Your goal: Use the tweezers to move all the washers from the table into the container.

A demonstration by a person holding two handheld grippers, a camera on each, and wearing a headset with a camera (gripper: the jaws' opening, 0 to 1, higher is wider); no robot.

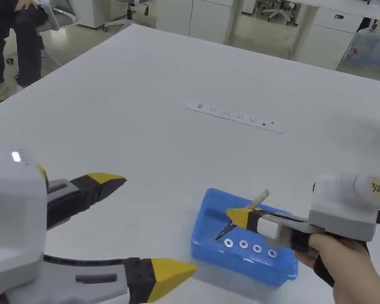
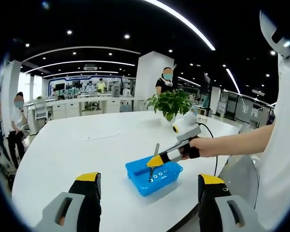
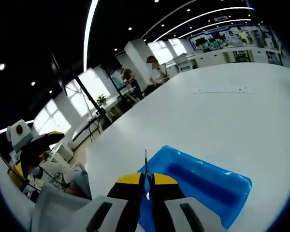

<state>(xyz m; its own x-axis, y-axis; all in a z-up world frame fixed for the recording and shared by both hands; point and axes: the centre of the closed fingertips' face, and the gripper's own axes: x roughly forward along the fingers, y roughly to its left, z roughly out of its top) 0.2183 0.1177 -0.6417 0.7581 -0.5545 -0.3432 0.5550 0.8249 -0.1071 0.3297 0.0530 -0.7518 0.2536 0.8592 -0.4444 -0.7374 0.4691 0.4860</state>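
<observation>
A blue container (image 1: pixel 206 212) sits on the white table near me, with several washers (image 1: pixel 250 246) lying in a row inside it. My right gripper (image 1: pixel 240 218) is shut on the tweezers (image 1: pixel 225 232), whose dark tips point down into the container just left of the washers. In the right gripper view the tweezers (image 3: pixel 145 162) stick out from the closed yellow jaws over the container (image 3: pixel 208 186). My left gripper (image 1: pixel 139 228) hangs open at the lower left, holding nothing. In the left gripper view the container (image 2: pixel 140 179) lies ahead, with the right gripper (image 2: pixel 157 160) above it.
A pale strip (image 1: pixel 234 117) with several small dark items lies farther out on the table (image 1: pixel 145 95). A potted plant (image 2: pixel 170 104) stands at the table's far end. A person (image 1: pixel 12 38) is beyond the far left corner, and others stand in the background.
</observation>
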